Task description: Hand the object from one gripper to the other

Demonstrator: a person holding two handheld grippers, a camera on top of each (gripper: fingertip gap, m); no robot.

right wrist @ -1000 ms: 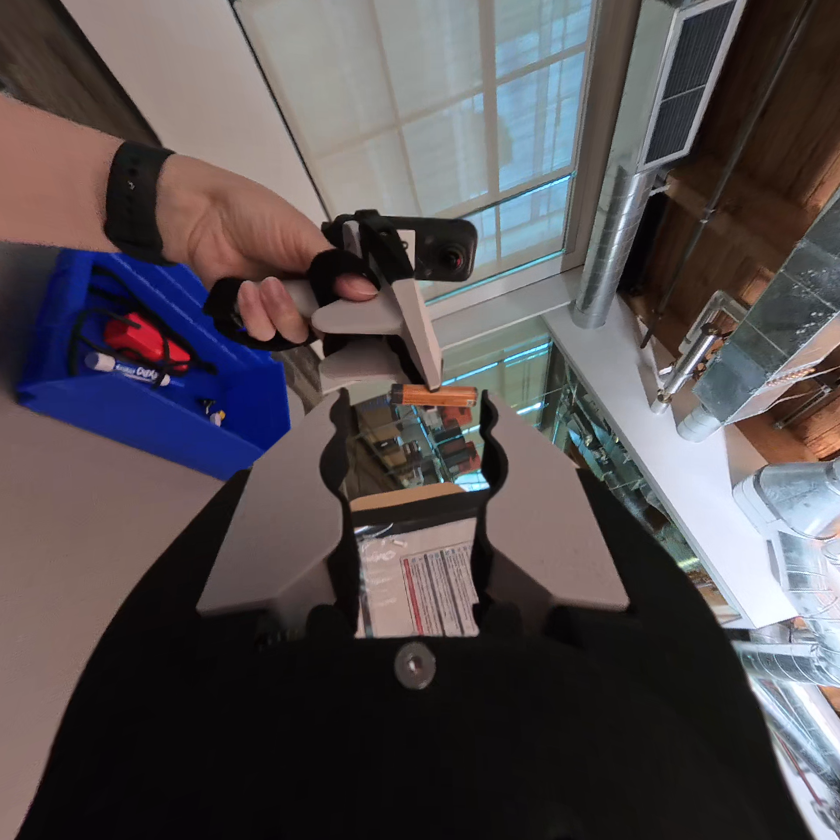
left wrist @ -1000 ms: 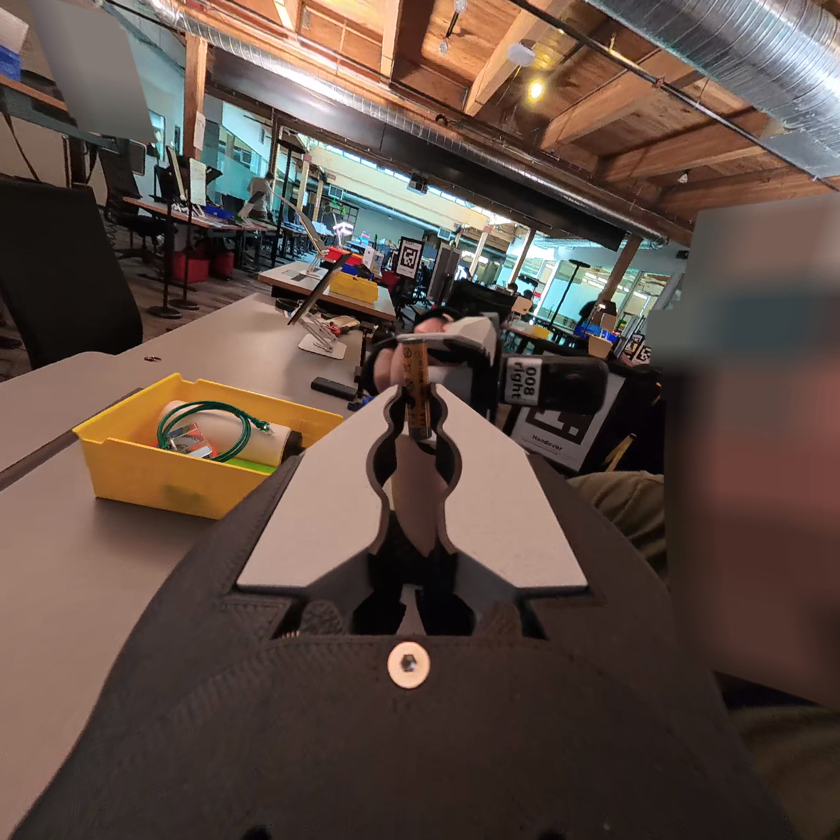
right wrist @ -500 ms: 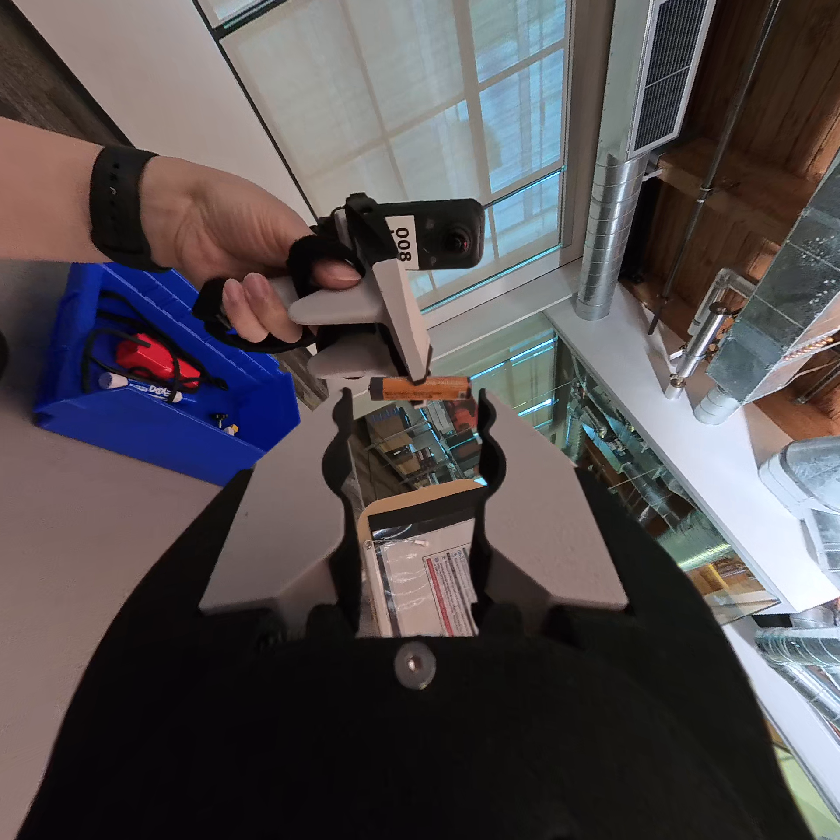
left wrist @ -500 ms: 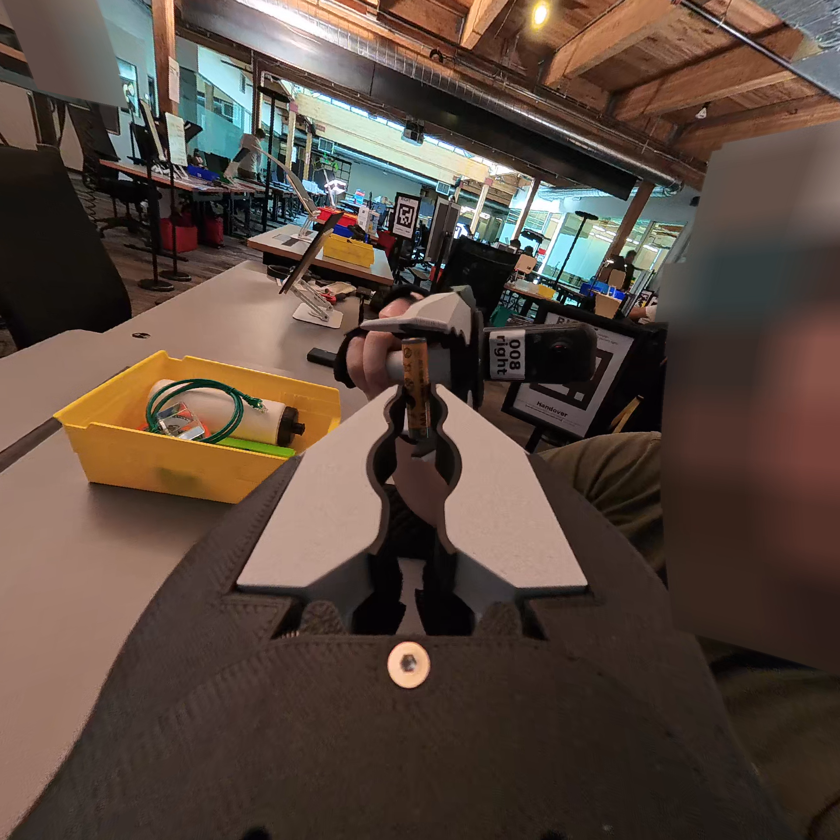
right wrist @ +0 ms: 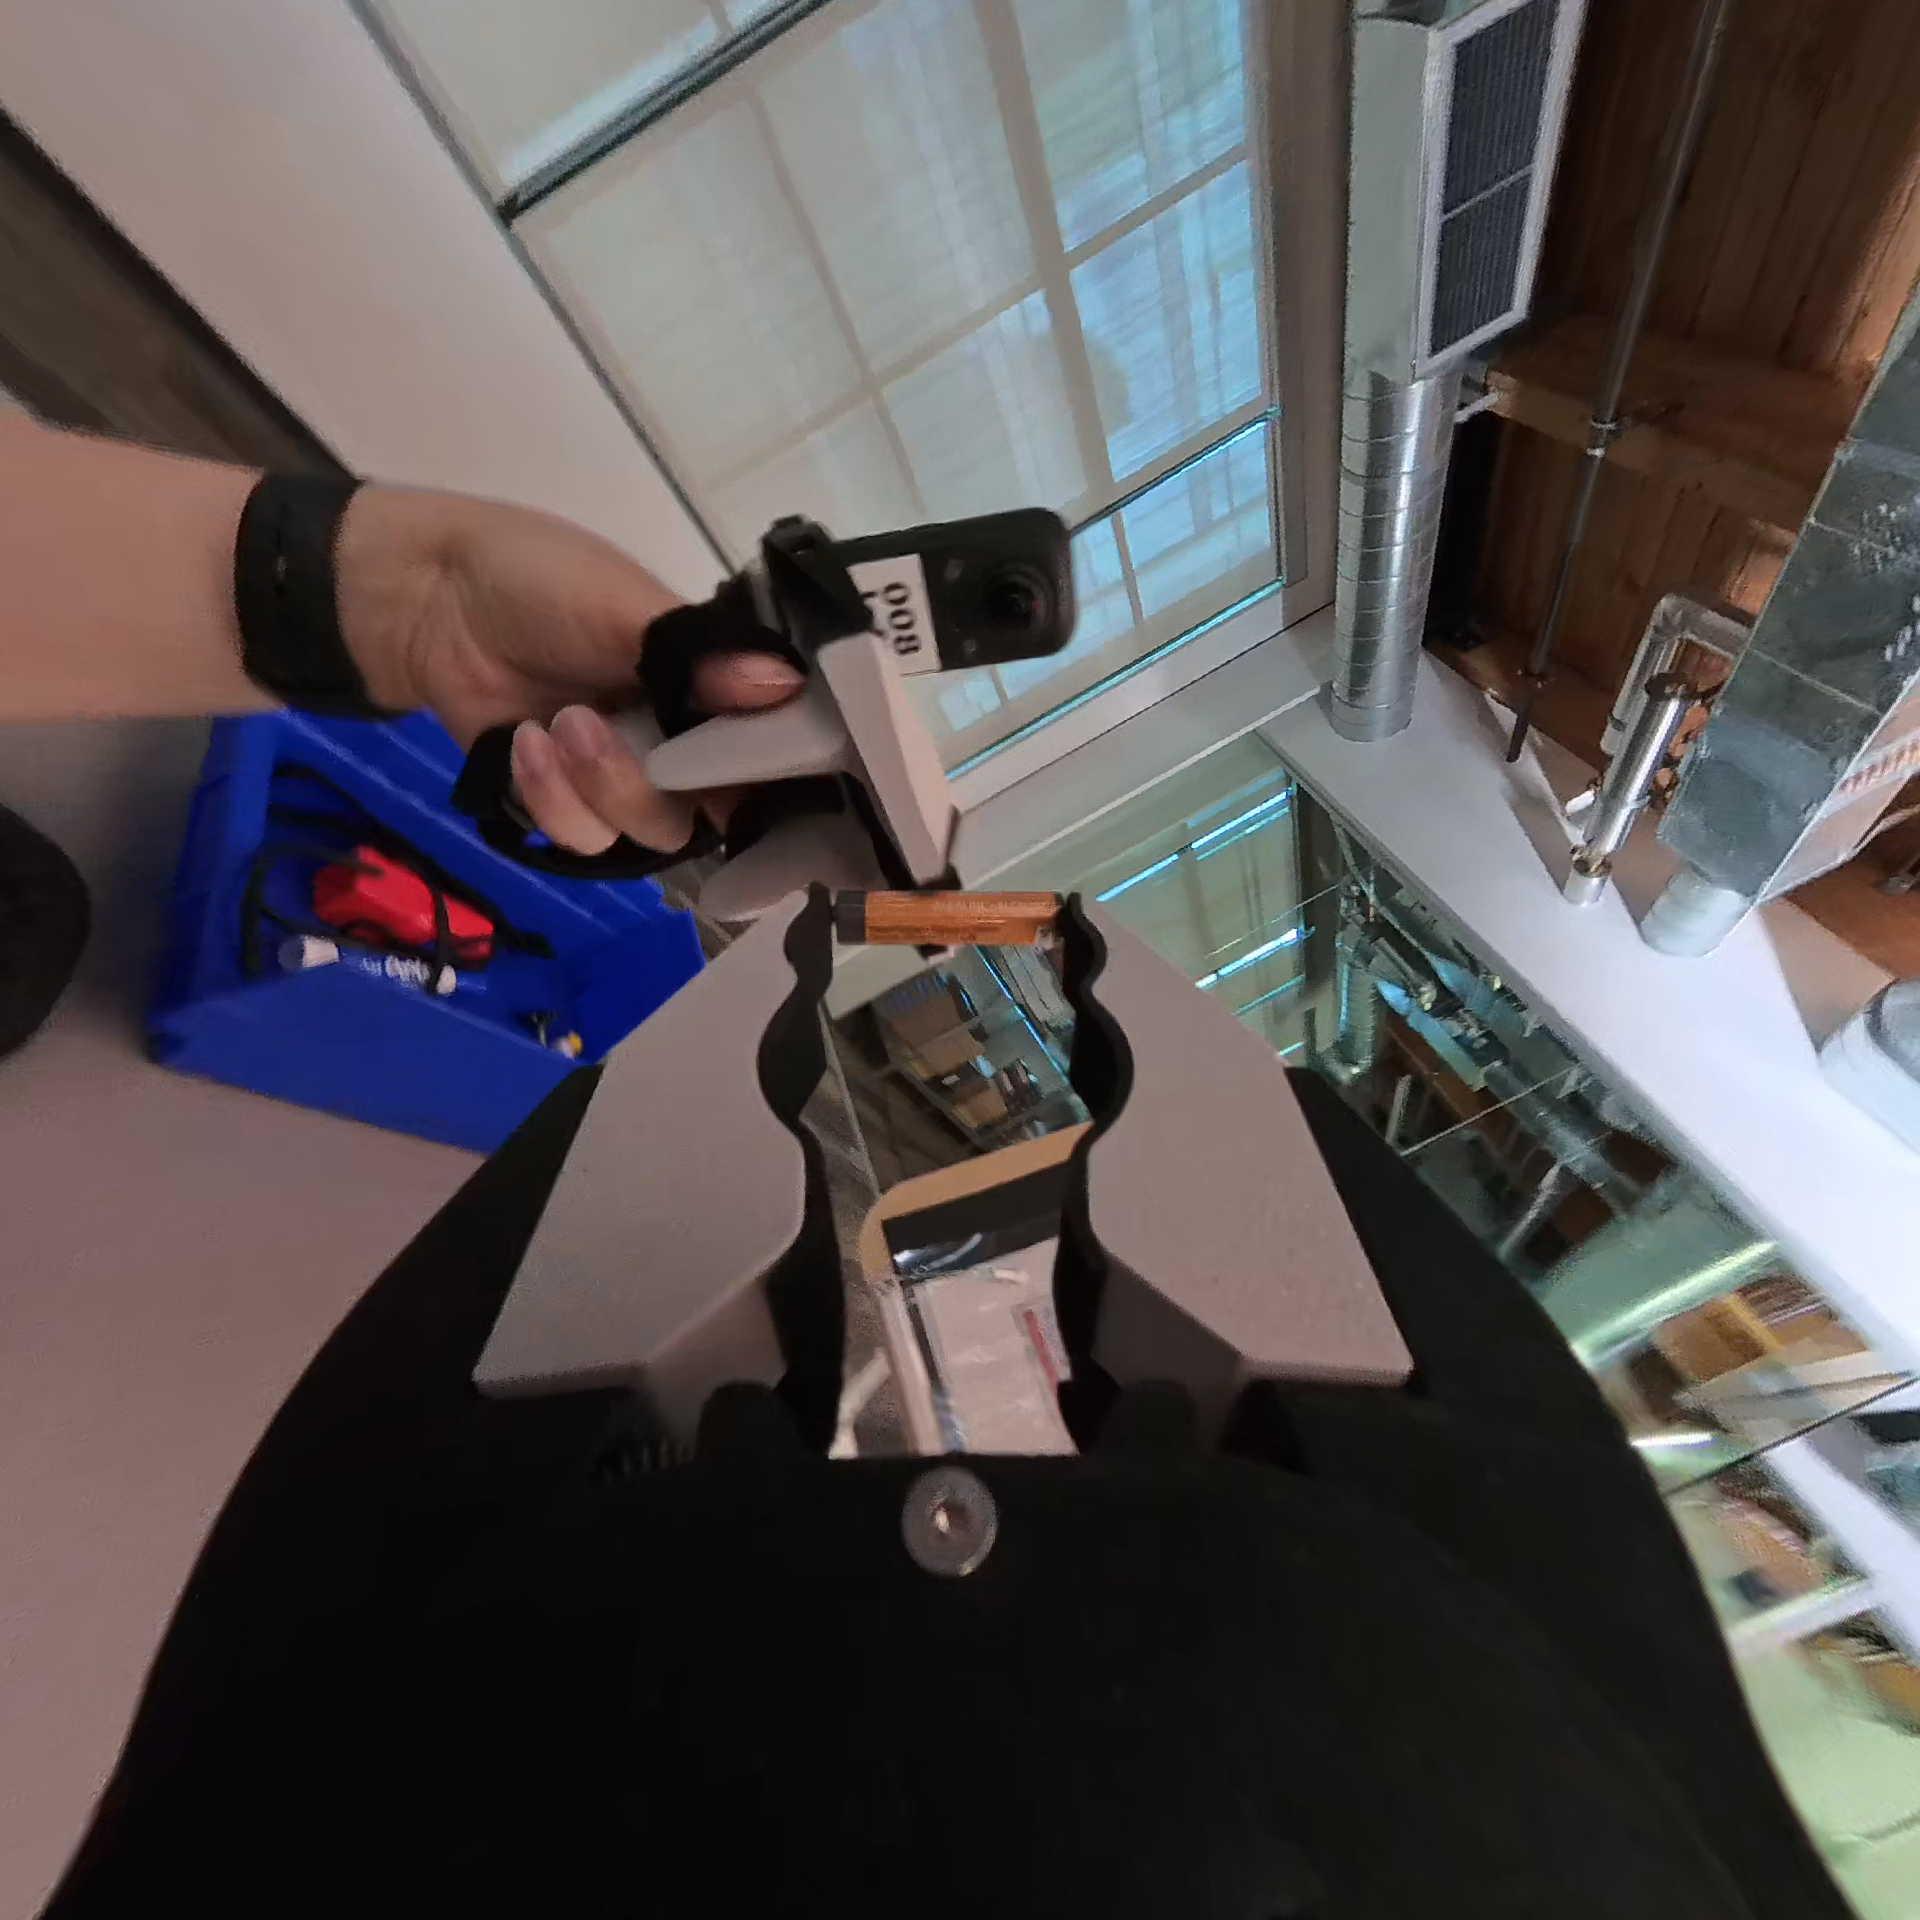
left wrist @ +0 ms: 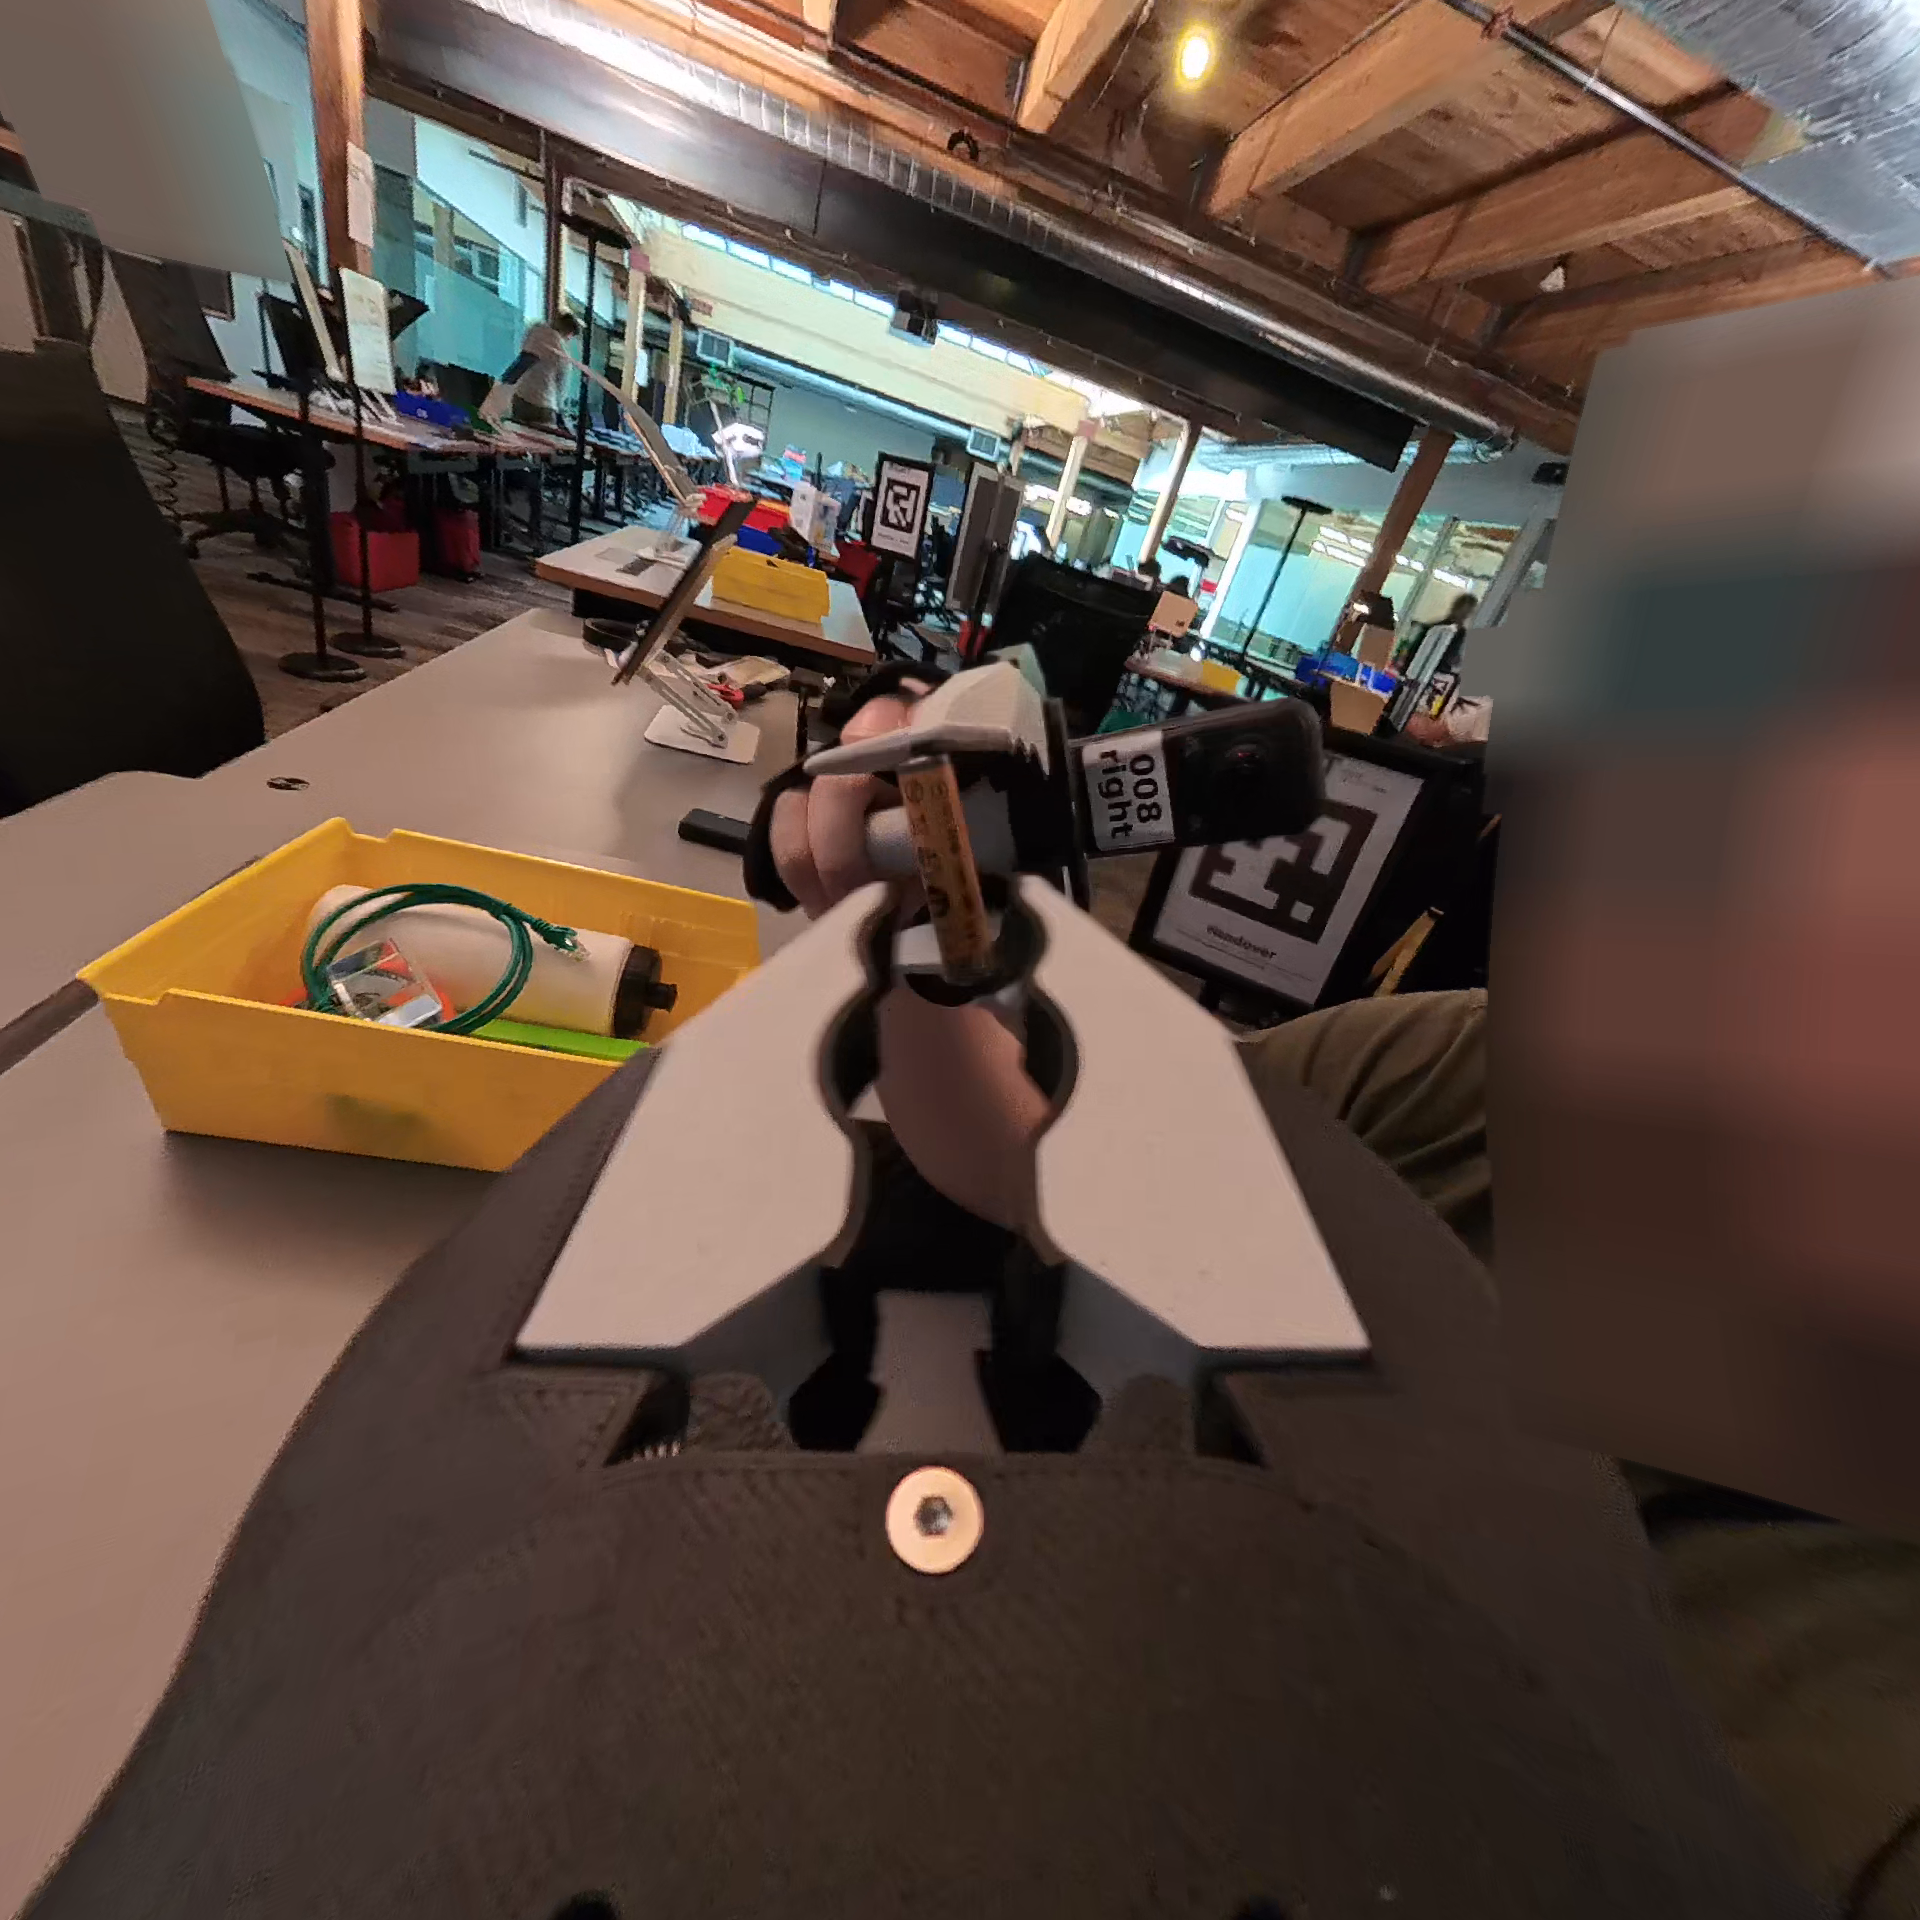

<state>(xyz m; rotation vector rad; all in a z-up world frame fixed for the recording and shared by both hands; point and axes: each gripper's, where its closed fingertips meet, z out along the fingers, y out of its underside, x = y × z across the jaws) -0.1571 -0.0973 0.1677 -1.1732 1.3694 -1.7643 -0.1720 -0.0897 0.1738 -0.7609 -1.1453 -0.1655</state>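
Observation:
An orange battery (left wrist: pixel 940 862) is up in the air between the two grippers. In the right wrist view it lies crosswise (right wrist: pixel 951 916), and my right gripper (right wrist: pixel 948 925) is shut on its two ends. My left gripper (left wrist: pixel 948 914) is around the battery's lower end with its jaws slightly apart, a gap showing on each side. In the left wrist view the right gripper's upper finger (left wrist: pixel 966 717) sits on the battery's top end. In the right wrist view the left gripper's finger (right wrist: pixel 894 769) reaches down to the battery from above.
A yellow bin (left wrist: pixel 260 1049) with a green cable and a white cylinder stands on the grey table (left wrist: pixel 208 1299) to the left. A blue bin (right wrist: pixel 343 1049) of small items stands behind the left hand (right wrist: pixel 468 613). A marker sign (left wrist: pixel 1278 883) and a tablet stand (left wrist: pixel 696 717) lie farther off. Both grippers' tips are close together, under 4 cm apart.
My right gripper has moved onto the battery and closed on its ends. My left gripper's jaws have widened around it. The battery has tilted a little.

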